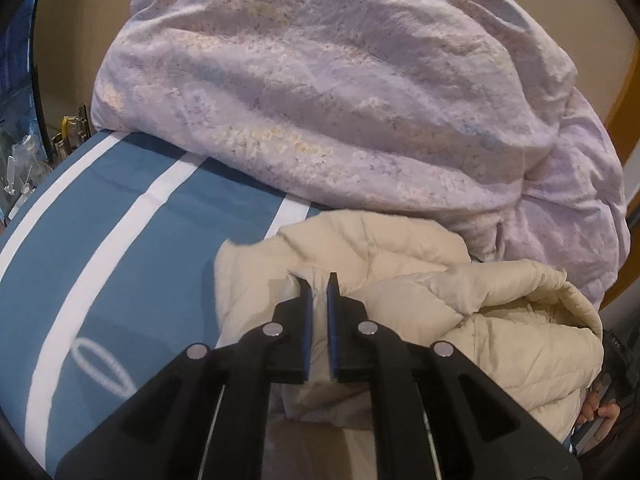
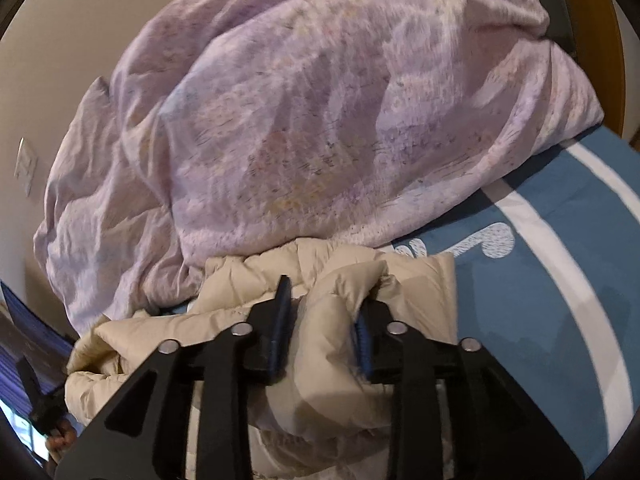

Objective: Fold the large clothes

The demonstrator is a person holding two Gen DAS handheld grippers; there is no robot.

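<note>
Left wrist view: left gripper [image 1: 319,292] fingers pinch a thin fold of the cream puffer jacket [image 1: 500,320], bunched on the blue striped bed [image 1: 120,248] against a lilac quilt [image 1: 340,100]. Right gripper [image 2: 324,312] fingers, wider, apparently clamp a thick roll. Jacket judged light, soft, slippery; grip seams or hem.

One cream puffer jacket [image 1: 400,264], one lilac quilt [image 1: 340,92], one striped bedsheet [image 1: 120,248], two tongs [image 1: 319,292].

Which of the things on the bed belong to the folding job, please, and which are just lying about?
In the job:
cream puffer jacket
left gripper
right gripper

Lying about:
lilac quilt
blue striped sheet
bedside clutter
</note>
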